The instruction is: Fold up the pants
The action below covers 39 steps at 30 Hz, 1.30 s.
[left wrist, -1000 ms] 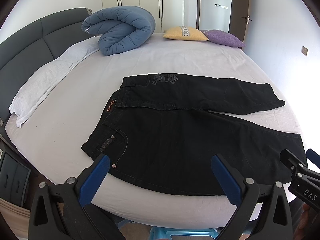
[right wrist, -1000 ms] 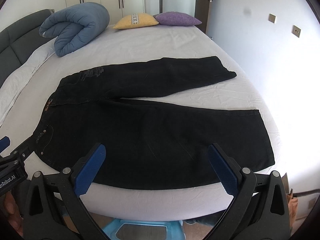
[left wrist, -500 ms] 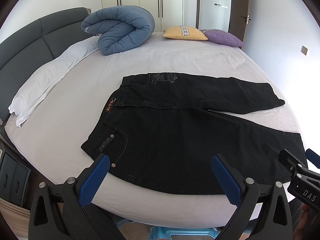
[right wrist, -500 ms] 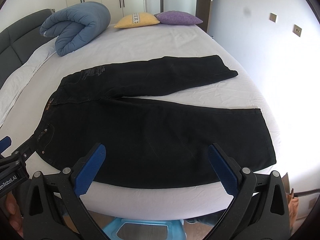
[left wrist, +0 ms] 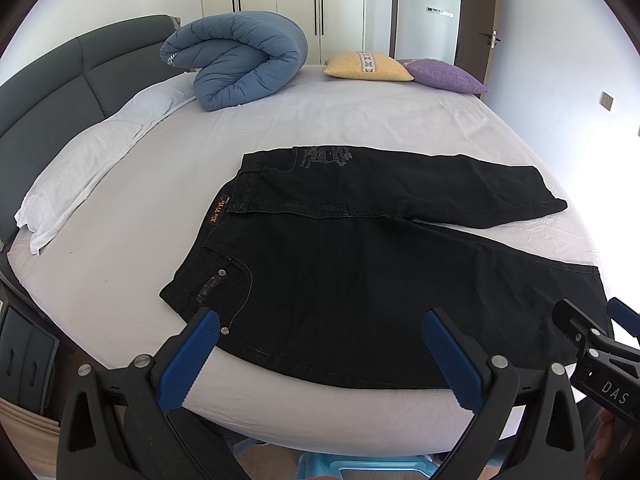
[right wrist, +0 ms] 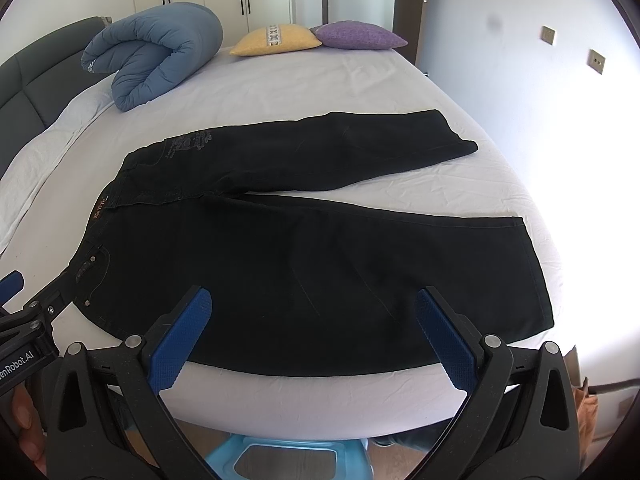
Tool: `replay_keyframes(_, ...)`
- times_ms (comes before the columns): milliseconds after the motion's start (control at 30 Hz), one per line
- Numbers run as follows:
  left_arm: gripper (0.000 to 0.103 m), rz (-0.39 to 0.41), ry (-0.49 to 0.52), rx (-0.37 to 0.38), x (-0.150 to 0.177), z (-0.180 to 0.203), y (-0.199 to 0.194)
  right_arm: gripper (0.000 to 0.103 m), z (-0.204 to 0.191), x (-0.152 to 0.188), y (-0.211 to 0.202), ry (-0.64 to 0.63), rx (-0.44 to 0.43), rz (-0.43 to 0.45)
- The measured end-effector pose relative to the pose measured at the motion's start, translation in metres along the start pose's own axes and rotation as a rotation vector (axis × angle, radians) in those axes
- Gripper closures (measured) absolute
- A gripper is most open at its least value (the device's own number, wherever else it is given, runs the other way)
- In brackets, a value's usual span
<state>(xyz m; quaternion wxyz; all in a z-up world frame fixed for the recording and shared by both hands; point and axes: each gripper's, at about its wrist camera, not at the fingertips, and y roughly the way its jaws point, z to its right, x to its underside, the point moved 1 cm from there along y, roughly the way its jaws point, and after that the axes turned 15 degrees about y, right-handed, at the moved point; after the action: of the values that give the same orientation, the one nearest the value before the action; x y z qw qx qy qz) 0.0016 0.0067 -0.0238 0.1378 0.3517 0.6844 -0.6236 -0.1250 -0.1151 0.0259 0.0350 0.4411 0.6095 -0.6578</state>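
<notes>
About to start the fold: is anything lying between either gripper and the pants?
Nothing visible. The black pants lie flat on the bed, right ahead of the open left gripper and right gripper; duvet and cushions sit far back.

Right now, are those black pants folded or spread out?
Spread out: the pants lie flat on the bed, both legs apart.

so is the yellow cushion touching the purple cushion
Touching. In the right wrist view the yellow cushion and purple cushion meet with no white bed sheet between their corners.
</notes>
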Motion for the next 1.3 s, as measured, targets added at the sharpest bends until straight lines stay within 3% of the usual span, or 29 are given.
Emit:
replay_keyframes(867,0.000,-0.002,-0.012,0.010,-0.001,-0.002,-0.002,0.000,-0.008,-0.001,-0.003,-0.012,-0.011,-0.010)
replay_keyframes(1033,0.000,0.029,0.002,-0.049,-0.001,-0.001,-0.003,0.000,-0.006,-0.003,-0.001,-0.013,-0.021,-0.016)
replay_keyframes(1133,0.000,0.074,0.033,-0.044,-0.008,-0.005,-0.001,0.000,-0.003,-0.006,0.003,-0.021,-0.053,-0.026)
replay_keyframes(1300,0.000,0.132,0.115,0.003,-0.039,-0.026,0.019,0.000,-0.003,-0.028,0.008,-0.063,-0.196,-0.013)
